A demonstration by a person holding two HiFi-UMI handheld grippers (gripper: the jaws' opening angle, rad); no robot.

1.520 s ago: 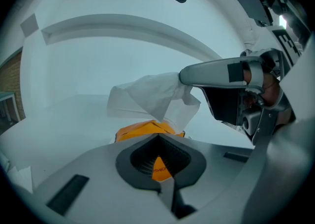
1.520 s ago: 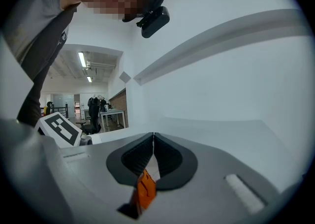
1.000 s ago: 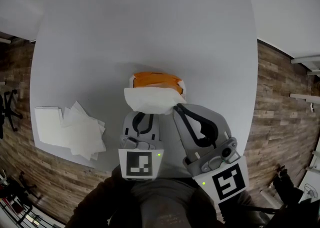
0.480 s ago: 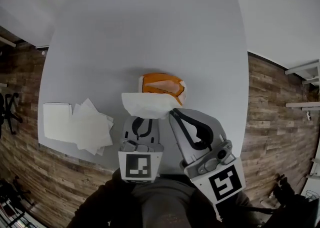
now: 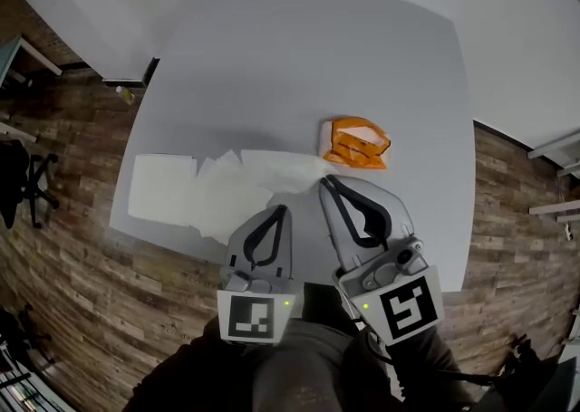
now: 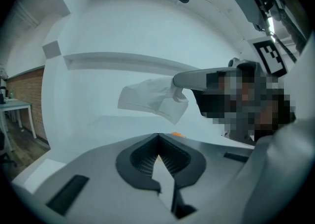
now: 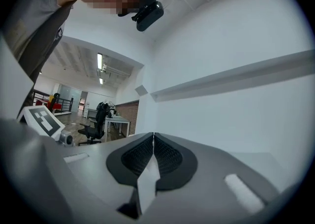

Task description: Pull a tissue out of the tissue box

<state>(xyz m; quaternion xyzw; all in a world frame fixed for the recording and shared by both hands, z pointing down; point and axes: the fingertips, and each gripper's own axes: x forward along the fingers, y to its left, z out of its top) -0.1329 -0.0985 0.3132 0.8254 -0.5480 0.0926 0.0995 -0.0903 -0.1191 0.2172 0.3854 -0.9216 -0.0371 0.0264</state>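
Observation:
The orange tissue box (image 5: pixel 355 143) sits on the grey table (image 5: pixel 299 48), right of centre. My right gripper (image 5: pixel 323 182) is shut on a white tissue (image 5: pixel 283 170), which hangs free of the box and stretches left from the fingertips. The left gripper view shows that tissue (image 6: pixel 155 99) dangling in the air from the right gripper's tip, with a sliver of the orange box (image 6: pixel 177 134) just past my left gripper (image 6: pixel 158 135). My left gripper (image 5: pixel 283 211) is shut and empty, beside the right one and below the tissue. In its own view the right gripper (image 7: pixel 153 134) has its jaws together.
A loose pile of white tissues (image 5: pixel 177 197) lies at the table's left front corner. The table's front edge runs close to both grippers. Wood floor surrounds the table, with an office chair (image 5: pixel 18 188) at the far left and a white wall behind.
Both grippers rose and drew back from the box. The tissue, earlier draped at the box's front, came away with the right gripper and now hangs left of the box.

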